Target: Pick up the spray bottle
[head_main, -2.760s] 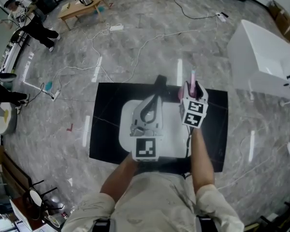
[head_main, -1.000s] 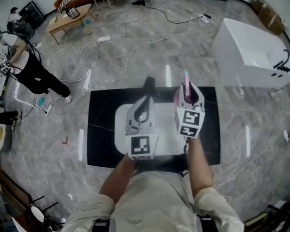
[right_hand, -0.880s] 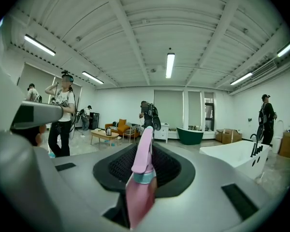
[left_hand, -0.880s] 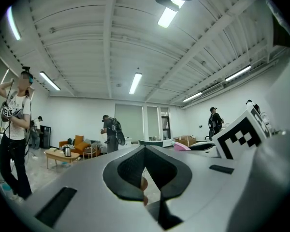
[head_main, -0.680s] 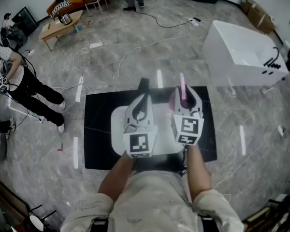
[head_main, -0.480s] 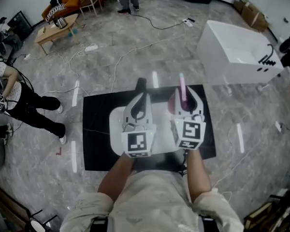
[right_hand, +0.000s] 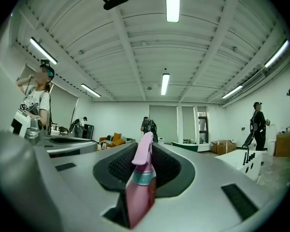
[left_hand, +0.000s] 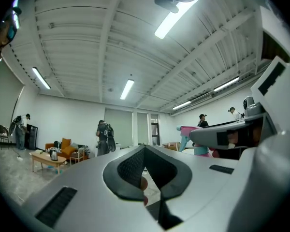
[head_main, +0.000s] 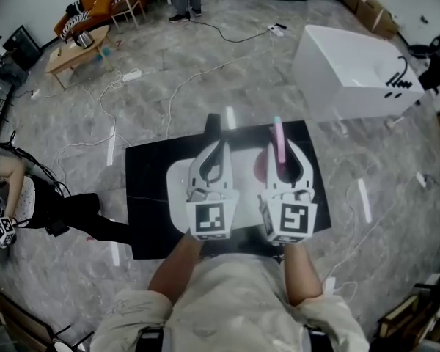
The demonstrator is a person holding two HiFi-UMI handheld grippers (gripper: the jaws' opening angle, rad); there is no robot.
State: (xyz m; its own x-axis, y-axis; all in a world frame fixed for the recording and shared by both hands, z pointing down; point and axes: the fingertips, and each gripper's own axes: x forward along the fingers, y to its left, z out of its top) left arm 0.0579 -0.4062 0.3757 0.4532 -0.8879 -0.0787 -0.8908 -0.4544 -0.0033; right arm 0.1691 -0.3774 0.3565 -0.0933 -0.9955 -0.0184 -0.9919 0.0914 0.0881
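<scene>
Right gripper view: the right hand-held gripper (right_hand: 152, 164) has its jaws partly closed on the pink spray bottle (right_hand: 139, 190), pads pressing its sides, nozzle end toward the jaw tips. Left hand-held gripper (left_hand: 145, 151) is level beside it, jaws drawn together at the tips, holding nothing. Head view places the bottle above the white mat (head_main: 177, 191) on the black tabletop (head_main: 145, 189), apparently clear of both. Assessment: grasp is made and the bottle appears lifted, so the pick-up is essentially complete; only keeping the hold steady remains. Cables (head_main: 194, 79) on the floor beyond are not involved
</scene>
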